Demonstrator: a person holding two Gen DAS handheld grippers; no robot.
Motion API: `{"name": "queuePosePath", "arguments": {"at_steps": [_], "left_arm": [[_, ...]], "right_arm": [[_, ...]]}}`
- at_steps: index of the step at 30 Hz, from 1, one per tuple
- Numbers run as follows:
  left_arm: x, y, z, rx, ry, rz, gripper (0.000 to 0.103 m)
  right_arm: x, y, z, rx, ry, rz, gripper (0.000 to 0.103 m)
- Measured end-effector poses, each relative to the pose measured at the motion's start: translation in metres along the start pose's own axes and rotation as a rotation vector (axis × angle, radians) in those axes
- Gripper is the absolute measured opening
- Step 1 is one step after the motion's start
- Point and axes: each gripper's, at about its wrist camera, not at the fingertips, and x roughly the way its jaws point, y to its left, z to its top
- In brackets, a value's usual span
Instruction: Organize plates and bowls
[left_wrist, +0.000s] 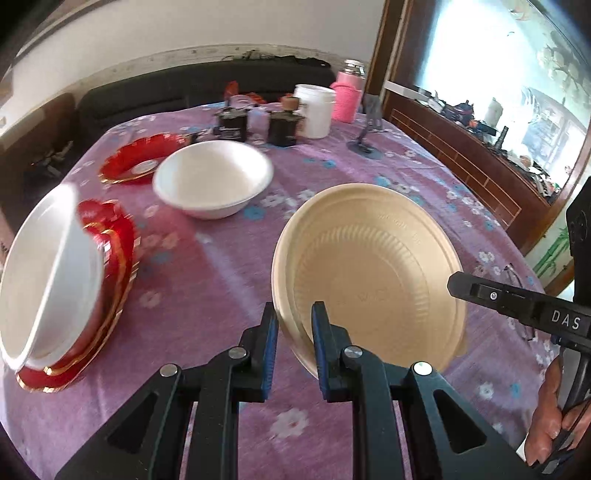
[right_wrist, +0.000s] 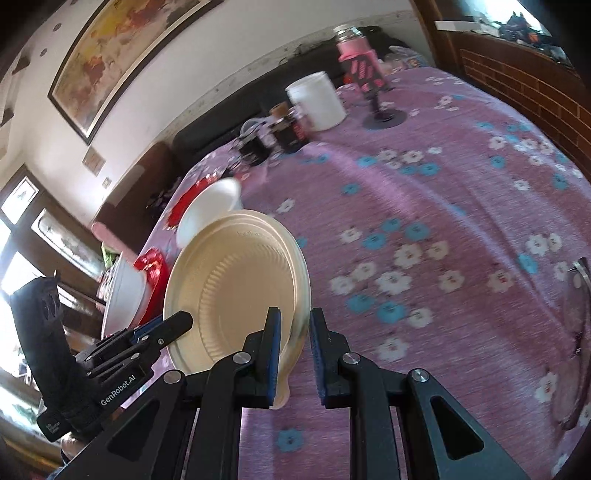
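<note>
A beige ribbed bowl (left_wrist: 373, 273) is held tilted above the purple tablecloth. My left gripper (left_wrist: 293, 325) has the bowl's near rim between its blue pads. My right gripper (right_wrist: 293, 328) has the opposite rim of the same bowl (right_wrist: 236, 284) between its pads; a gap shows beside the right pad. A white bowl (left_wrist: 212, 177) stands on the table beyond. Another white bowl (left_wrist: 48, 273) rests tilted on a stack of red plates (left_wrist: 114, 251) at the left. A further red plate (left_wrist: 142, 157) lies behind.
At the far edge stand a white tub (left_wrist: 316, 110), a pink bottle (left_wrist: 349, 96), dark jars (left_wrist: 282, 127) and a small black stand (left_wrist: 365, 142). A wooden cabinet (left_wrist: 461, 162) runs along the right. A dark sofa lies behind the table.
</note>
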Motion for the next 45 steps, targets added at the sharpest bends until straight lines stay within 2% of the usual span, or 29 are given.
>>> {"name": "queuePosePath", "arguments": {"at_steps": [11,30,45], "left_arm": [[-0.024,0.029,-0.018,-0.018,-0.076,0.099,0.017],[-0.071,0.056,-0.017,-0.046,-0.226,0.159,0.018],[-0.117,0.109,-0.011,-0.140,-0.332,0.215,0.018]], "right_arm": [[0.021,0.042,-0.012,-0.071,0.046,0.017,0.017],[0.013,0.097,-0.007,-0.180,0.007,0.021,0.017],[0.013,0.167,0.006,-0.297,-0.021,0.083,0.017]]}}
